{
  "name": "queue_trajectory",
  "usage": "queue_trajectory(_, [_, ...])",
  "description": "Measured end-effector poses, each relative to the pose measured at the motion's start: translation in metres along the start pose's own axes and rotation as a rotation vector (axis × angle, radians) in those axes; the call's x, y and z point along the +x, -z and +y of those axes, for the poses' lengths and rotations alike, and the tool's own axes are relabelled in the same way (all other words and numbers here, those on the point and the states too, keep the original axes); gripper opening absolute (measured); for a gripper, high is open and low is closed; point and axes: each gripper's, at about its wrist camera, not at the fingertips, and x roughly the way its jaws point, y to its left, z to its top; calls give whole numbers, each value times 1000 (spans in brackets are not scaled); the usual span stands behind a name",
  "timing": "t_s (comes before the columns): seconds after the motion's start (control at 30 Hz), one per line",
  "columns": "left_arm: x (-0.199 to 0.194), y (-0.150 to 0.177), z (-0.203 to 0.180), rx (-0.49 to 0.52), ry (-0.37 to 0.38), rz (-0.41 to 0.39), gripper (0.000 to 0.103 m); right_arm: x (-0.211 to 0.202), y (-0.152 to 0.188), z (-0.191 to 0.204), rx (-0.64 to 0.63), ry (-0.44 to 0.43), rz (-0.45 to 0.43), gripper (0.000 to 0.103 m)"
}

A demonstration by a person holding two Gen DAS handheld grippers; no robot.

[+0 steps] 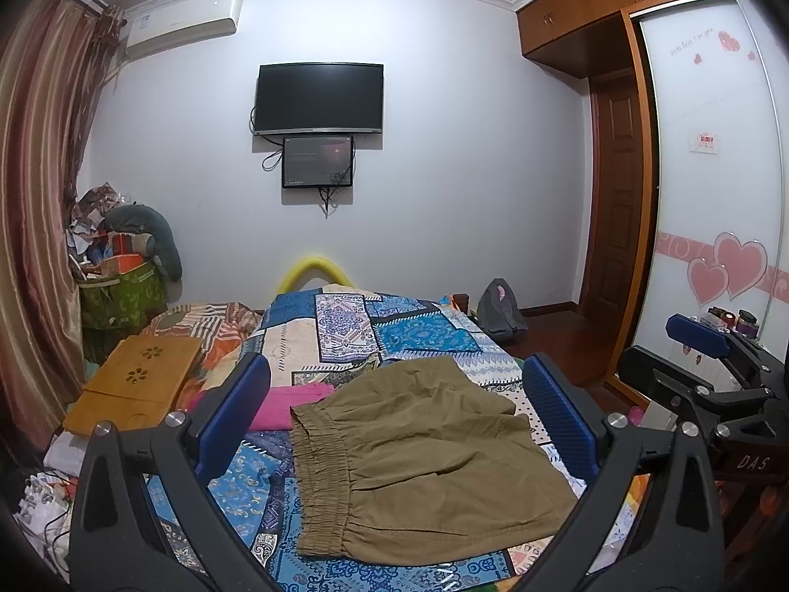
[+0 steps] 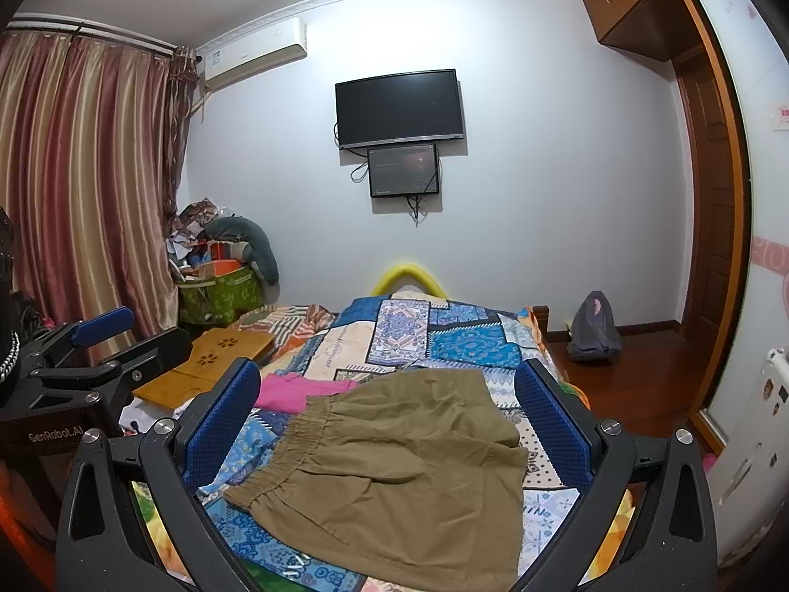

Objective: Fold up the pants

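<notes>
— Why is everything laid out like that on the bed (image 1: 340,330)?

— I judge the patchwork blanket (image 1: 409,335) gives me a broad flat surface to fold on. The khaki pants (image 1: 424,454) lie spread on it in the near middle, waistband (image 1: 320,473) to the left, legs running right, so I can reach both ends. They look short in the leg, and I can't tell whether they are already folded once.

— And your grippers?

— I hold both above the near edge, not touching the cloth. My left gripper (image 1: 394,414) is spread wide and empty, and my right gripper (image 2: 387,414) is the same, fingers well apart with the pants framed between them. I think that suits a grab at the waistband and at the leg ends.

— What's the count, biggest first?

— One bed, one blanket, one pair of pants, one wooden lap tray (image 1: 133,385) at the far left, one pink garment (image 1: 296,402) just beside the waistband, its edge tucked under the pants, and two grippers.
</notes>
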Motion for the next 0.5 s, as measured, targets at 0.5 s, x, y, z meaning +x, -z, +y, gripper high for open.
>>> queue_trajectory(0.5, [2, 0, 2, -11, -3, 4, 103, 2, 2, -3, 2, 1, 9, 103])
